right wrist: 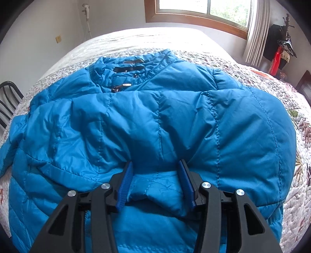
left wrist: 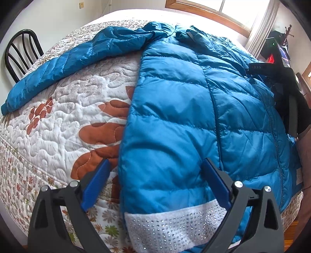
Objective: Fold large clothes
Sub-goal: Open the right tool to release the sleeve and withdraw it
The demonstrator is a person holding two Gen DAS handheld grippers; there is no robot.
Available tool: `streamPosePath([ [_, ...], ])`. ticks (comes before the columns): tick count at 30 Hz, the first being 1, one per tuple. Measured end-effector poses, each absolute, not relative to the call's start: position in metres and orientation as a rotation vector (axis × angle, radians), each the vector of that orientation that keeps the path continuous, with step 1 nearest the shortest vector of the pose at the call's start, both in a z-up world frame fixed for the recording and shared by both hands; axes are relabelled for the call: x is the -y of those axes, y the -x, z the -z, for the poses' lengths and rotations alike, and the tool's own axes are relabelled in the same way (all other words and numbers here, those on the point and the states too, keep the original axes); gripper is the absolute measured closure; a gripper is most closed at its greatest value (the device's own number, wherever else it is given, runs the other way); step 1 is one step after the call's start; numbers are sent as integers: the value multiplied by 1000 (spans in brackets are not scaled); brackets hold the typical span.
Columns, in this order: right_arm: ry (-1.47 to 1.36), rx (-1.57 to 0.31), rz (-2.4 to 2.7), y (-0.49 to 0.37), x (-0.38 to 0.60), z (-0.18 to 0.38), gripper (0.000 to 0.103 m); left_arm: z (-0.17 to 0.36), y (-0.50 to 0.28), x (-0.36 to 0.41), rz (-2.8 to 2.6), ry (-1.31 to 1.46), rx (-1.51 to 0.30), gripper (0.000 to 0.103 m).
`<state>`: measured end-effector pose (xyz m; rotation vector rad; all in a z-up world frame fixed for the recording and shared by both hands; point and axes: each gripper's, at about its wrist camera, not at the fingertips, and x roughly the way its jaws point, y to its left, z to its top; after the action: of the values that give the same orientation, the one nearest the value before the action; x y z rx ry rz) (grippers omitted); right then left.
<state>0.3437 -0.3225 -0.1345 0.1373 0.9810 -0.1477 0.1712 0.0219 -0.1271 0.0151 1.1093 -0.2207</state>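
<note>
A blue quilted puffer jacket [left wrist: 184, 109] lies on the bed. Its left sleeve [left wrist: 58, 66] stretches out to the left. A white studded band [left wrist: 175, 223] trims its hem. My left gripper [left wrist: 155, 165] is open, its jaws wide apart above the jacket's lower left edge. In the right wrist view the jacket [right wrist: 136, 120] shows with its collar [right wrist: 132, 66] at the far side and the right sleeve folded across its front. My right gripper [right wrist: 155, 165] is open, its jaws astride the sleeve's cuff end [right wrist: 155, 186].
A floral quilted bedspread [left wrist: 68, 120] covers the bed. A black chair [left wrist: 19, 50] stands at the bed's left. A window [right wrist: 204, 11] with a curtain [right wrist: 256, 31] is behind. The other gripper's black body [left wrist: 287, 81] shows at the right.
</note>
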Motion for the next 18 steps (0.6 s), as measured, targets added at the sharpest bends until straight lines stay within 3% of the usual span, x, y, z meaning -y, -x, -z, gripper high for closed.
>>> streamPosePath([
  [8, -200, -997, 127, -332, 329, 118, 54, 125, -173, -27, 235, 9, -1118, 8],
  [14, -261, -971, 44, -261, 335, 76, 51, 106, -174, -62, 191, 85, -1089, 9],
  [18, -235, -966, 69, -206, 345, 63, 43, 95, -186, -102, 68, 122, -1053, 9],
])
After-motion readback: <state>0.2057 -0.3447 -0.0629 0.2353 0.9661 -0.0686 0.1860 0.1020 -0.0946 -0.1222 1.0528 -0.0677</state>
